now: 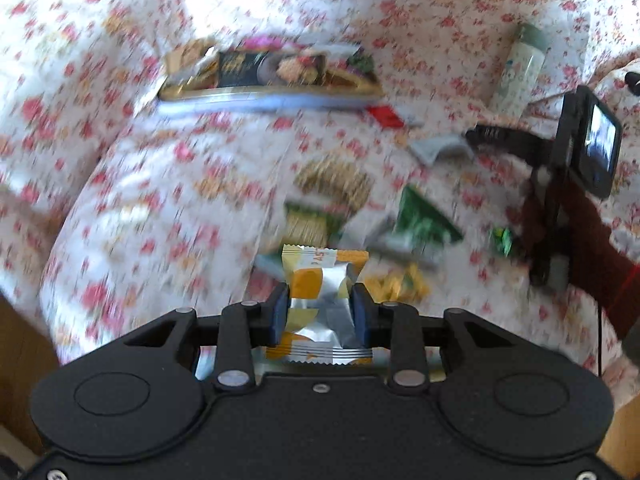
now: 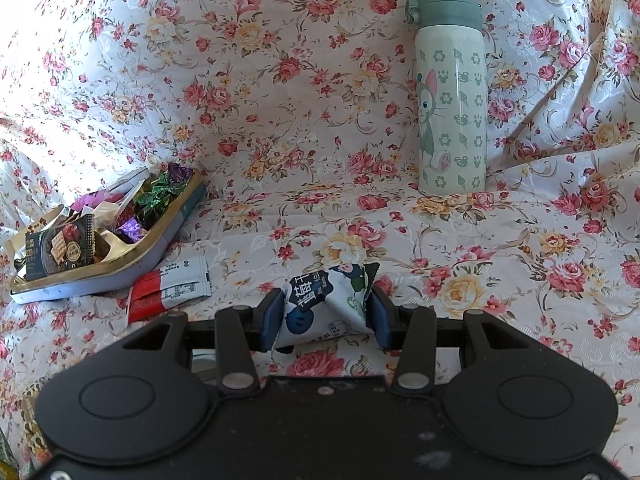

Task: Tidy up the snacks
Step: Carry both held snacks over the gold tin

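My left gripper (image 1: 320, 312) is shut on an orange, white and silver snack packet (image 1: 318, 292), held above the flowered cloth; this view is blurred. Loose snacks lie beyond it: a tan biscuit pack (image 1: 334, 178), a green packet (image 1: 424, 220) and a yellow one (image 1: 400, 286). A gold-rimmed tin (image 1: 268, 94) with several wrapped snacks sits further back. My right gripper (image 2: 326, 312) is shut on a white and blue blueberry packet (image 2: 320, 304) just over the cloth. The same tin (image 2: 160, 236) lies to its left, with a red and white bar (image 2: 168, 290) beside it.
A pale green cat-print bottle (image 2: 450, 92) stands at the back right, also seen as the bottle (image 1: 520, 68). The other hand-held gripper with its camera (image 1: 588, 148) and a dark red sleeve (image 1: 600, 264) sit at the right edge. Flowered cloth (image 2: 280, 100) covers everything.
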